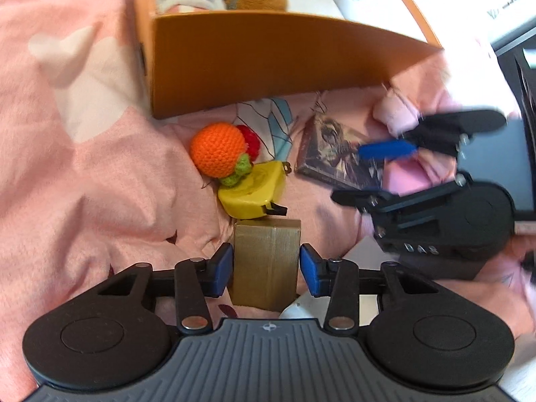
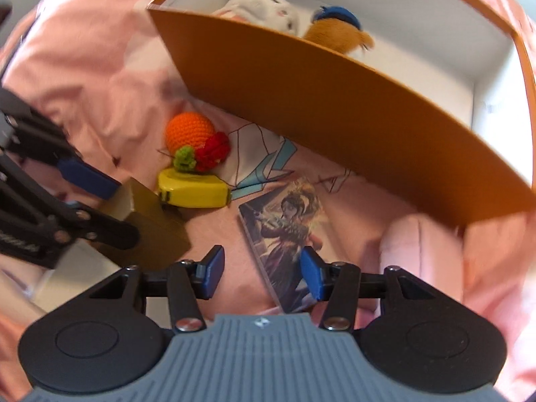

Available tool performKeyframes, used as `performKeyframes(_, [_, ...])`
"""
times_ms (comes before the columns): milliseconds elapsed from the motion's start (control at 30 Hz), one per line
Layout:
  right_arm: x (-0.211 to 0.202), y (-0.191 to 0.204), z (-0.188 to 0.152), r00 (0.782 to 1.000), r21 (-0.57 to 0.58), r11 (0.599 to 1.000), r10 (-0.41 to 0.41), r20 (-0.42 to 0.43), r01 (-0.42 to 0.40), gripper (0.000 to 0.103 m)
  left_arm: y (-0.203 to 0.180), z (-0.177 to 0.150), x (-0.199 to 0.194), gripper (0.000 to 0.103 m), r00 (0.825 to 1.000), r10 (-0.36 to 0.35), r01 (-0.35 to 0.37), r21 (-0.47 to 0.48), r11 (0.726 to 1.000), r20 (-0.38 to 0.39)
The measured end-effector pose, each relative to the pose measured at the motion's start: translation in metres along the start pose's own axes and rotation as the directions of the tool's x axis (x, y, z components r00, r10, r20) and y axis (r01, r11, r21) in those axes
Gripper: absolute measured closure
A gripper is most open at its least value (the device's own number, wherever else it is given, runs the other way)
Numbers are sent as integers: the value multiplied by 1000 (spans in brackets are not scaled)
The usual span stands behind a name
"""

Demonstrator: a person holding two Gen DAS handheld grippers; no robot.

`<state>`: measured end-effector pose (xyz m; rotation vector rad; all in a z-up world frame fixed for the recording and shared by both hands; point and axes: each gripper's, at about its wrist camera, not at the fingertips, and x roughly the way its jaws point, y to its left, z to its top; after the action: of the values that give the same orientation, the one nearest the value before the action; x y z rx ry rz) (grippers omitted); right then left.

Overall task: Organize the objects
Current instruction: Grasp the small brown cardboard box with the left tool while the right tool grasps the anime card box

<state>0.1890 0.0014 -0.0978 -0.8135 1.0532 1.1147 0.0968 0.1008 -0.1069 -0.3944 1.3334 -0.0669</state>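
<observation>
My left gripper [image 1: 266, 266] is open, with a small gold box [image 1: 266, 264] standing between its blue pads; I cannot tell if the pads touch it. The gold box also shows in the right wrist view [image 2: 150, 224]. My right gripper [image 2: 261, 268] is open and empty, low over an illustrated card [image 2: 288, 231] lying flat on the pink blanket. A yellow tape measure [image 1: 253, 194] and a crocheted orange fruit [image 1: 219, 149] lie just beyond the gold box. An orange cardboard box [image 1: 268, 63] behind them holds a white plush [image 2: 264, 8] and a brown plush [image 2: 338, 37].
The pink blanket [image 1: 83, 167] is rumpled, with a raised fold [image 2: 422, 251] right of the card. A printed white-and-blue patch [image 2: 261, 157] lies by the box wall. The right gripper [image 1: 395, 174] shows blurred in the left wrist view, over the card [image 1: 338, 150].
</observation>
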Motion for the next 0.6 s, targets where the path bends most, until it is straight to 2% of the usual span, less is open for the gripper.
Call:
performKeyframes(133, [9, 13, 4, 994, -132, 986, -104, -14, 102, 49, 2, 2, 6, 54, 1000, -8, 8, -11, 1000, -4])
performKeyframes(300, [27, 28, 5, 973, -291, 932, -232, -20, 216, 41, 1, 1, 10, 54, 1000, -9, 9, 2, 1000, 4])
performKeyframes(467, [32, 34, 7, 965, -336, 911, -261, -18, 240, 42, -1, -4, 5, 54, 1000, -17, 17, 2, 1000, 11])
performKeyframes(500, [30, 33, 6, 965, -338, 910, -260, -12, 241, 47, -1, -3, 7, 54, 1000, -20, 20, 1, 1000, 13])
performKeyframes(533, [26, 32, 5, 971, -335, 915, -239, -5, 224, 60, -2, -2, 8, 54, 1000, -24, 24, -2, 1000, 14])
performKeyframes(567, [21, 31, 4, 975, -321, 923, -223, -2, 211, 62, -1, -2, 9, 53, 999, -32, 32, -6, 999, 15])
performKeyframes(600, [15, 28, 4, 977, -301, 932, -211, 4, 203, 70, 1, -2, 9, 53, 999, -42, 42, -13, 999, 15])
